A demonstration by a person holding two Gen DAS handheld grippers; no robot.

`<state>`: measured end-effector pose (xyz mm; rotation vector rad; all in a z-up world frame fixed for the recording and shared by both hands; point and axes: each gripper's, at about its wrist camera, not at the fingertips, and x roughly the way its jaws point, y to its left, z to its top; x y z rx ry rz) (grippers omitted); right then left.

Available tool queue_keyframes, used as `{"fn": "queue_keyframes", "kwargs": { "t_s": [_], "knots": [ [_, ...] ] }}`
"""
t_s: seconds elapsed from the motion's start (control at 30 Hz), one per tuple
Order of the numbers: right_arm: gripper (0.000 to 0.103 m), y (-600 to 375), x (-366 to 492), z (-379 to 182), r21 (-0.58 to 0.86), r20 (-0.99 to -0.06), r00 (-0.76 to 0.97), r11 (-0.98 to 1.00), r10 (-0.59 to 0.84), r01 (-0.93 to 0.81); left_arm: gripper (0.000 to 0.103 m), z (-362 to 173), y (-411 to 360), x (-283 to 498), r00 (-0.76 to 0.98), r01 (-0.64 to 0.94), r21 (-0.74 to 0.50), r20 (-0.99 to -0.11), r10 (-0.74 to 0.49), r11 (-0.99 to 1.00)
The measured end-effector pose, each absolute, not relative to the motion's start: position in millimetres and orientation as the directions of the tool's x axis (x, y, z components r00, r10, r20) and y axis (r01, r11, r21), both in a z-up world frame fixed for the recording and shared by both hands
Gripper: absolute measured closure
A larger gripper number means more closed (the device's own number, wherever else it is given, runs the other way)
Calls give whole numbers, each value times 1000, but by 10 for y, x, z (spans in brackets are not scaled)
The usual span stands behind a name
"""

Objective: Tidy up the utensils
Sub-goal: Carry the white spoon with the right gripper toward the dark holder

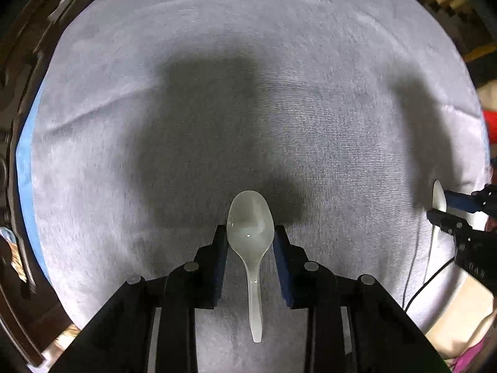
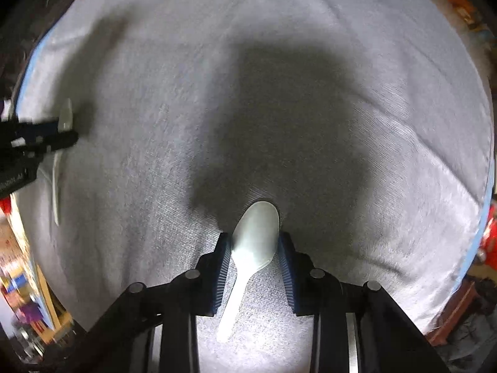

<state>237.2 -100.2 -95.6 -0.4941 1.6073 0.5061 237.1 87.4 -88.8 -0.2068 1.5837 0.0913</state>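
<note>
In the left wrist view my left gripper (image 1: 250,231) is shut on the bowl of a white plastic spoon (image 1: 251,242), its handle pointing back toward the camera, above a grey cloth (image 1: 217,93). In the right wrist view my right gripper (image 2: 254,239) is shut on the bowl of a second white plastic spoon (image 2: 253,242), its handle slanting down to the left. Each gripper shows in the other's view: the right one with its spoon at the right edge (image 1: 447,208), the left one with its spoon at the left edge (image 2: 62,130).
The grey cloth (image 2: 186,77) covers the whole work surface, with a blue edge (image 1: 26,186) showing at its left. A thin black cable (image 1: 416,267) lies on the cloth at the right. Dark clutter surrounds the surface.
</note>
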Motion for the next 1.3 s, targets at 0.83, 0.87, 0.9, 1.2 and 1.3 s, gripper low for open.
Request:
{"fn": "queue_keyframes", "kwargs": {
  "t_s": [0.83, 0.87, 0.9, 1.2, 1.3],
  "knots": [
    [70, -2165, 1563, -268, 224, -918, 241, 914, 314, -339, 72, -248, 795, 1152, 402, -351, -87, -913, 66, 933],
    [70, -2192, 1540, -243, 230, -915, 247, 914, 320, -334, 72, -249, 791, 1134, 407, -351, -85, -911, 70, 932],
    [70, -2218, 1517, -220, 236, -911, 254, 915, 326, -328, 72, -240, 785, 1108, 411, -350, -84, -909, 72, 933],
    [70, -2310, 1317, -129, 262, -889, 293, 915, 352, -307, 72, -181, 780, 946, 444, -353, -90, -892, 82, 931],
    [70, -2305, 1256, -137, 268, -886, 295, 913, 359, -306, 72, -167, 776, 900, 455, -353, -90, -886, 87, 931]
  ]
}}
